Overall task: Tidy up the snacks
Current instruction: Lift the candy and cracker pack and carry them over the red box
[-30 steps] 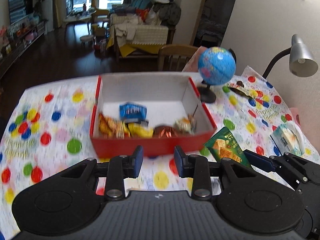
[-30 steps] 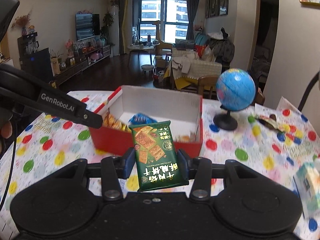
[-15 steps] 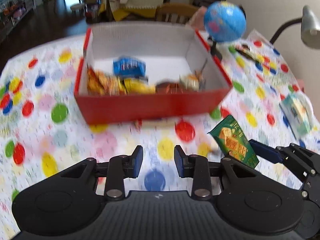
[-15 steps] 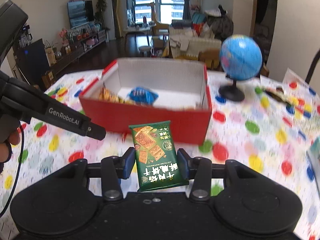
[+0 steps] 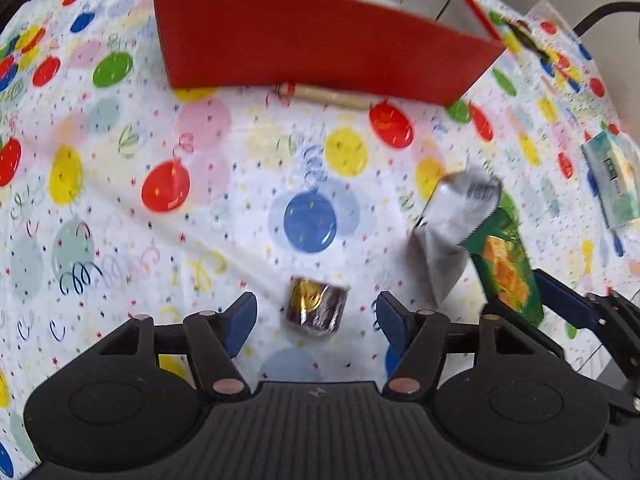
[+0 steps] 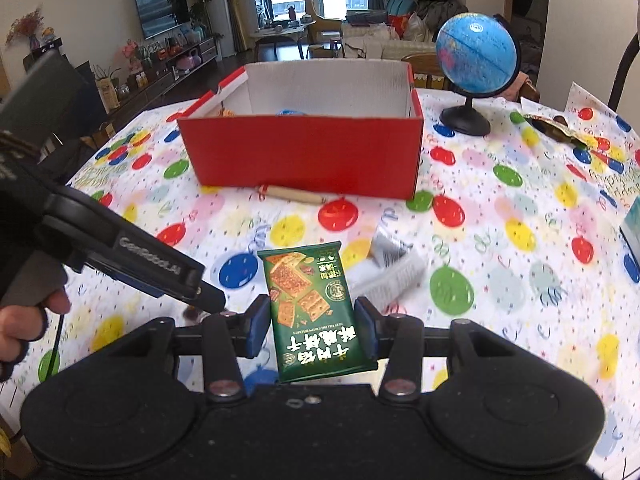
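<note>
Jaws of the left gripper [image 5: 316, 314], just opened around the brown wrapped sweet [image 5: 315, 307], should be lowered squarely before closing, with the green biscuit packet [image 6: 316, 312] kept clamped at three o'clock by the right gripper [image 6: 312, 330].

The left gripper [image 5: 314, 312] tips steeply down toward the surface [image 5: 224, 200], its jaws having just been opening, and they stand wide on either side of a small dark foil-wrapped sweet [image 5: 314, 307] without the blue pads touching it. The right gripper [image 6: 312, 326] slants down less steeply, its pads pressed on both edges of a green biscuit packet [image 6: 314, 308]. A hand [image 6: 24, 320] grips the left gripper's handle at the left edge of the right wrist view.
</note>
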Motion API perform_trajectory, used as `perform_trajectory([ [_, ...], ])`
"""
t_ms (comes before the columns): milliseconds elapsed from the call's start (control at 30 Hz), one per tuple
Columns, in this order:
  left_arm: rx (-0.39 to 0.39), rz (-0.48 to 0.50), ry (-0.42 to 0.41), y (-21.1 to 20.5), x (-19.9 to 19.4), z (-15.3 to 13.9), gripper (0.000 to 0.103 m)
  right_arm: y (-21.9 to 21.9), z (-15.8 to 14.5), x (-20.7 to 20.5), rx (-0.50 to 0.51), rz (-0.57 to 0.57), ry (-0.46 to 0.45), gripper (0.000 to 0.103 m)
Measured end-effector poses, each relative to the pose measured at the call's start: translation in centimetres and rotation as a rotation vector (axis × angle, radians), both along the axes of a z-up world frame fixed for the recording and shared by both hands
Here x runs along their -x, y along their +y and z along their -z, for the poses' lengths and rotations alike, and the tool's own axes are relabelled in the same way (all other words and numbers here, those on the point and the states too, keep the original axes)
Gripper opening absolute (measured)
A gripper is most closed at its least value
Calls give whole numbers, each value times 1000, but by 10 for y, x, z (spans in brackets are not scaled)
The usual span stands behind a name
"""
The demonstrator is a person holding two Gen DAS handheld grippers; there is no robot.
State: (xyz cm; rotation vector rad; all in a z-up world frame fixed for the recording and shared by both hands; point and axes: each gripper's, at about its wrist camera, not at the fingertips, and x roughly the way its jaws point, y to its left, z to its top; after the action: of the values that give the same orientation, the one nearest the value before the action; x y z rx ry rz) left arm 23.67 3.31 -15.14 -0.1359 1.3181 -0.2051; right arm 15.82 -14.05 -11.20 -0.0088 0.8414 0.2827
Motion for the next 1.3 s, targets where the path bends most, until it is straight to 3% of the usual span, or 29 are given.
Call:
perform_trajectory([
  [300, -29, 6, -20, -8, 2, 16, 64, -2, 9, 11, 21, 9, 16, 44],
  [367, -34, 9, -30, -9, 2, 18, 60, -2, 9, 12, 25, 11, 15, 44],
  [433, -35, 4, -26, -9, 1, 19, 45, -2, 9, 13, 27, 13, 14, 44],
  [500, -25, -1, -23, -8, 1, 20, 38, -2, 9, 13, 26, 15, 13, 44],
  [733, -34, -32, -41, -6, 1, 14, 35, -4, 6, 15, 27, 36, 4, 44],
  [933, -43, -21, -92, -8, 3, -15, 35, -8, -8, 13, 11, 46, -25, 44],
  [1300, -54, -3, -267, -4, -27, -88, 35, -1, -59, -24, 15, 32, -154, 44],
])
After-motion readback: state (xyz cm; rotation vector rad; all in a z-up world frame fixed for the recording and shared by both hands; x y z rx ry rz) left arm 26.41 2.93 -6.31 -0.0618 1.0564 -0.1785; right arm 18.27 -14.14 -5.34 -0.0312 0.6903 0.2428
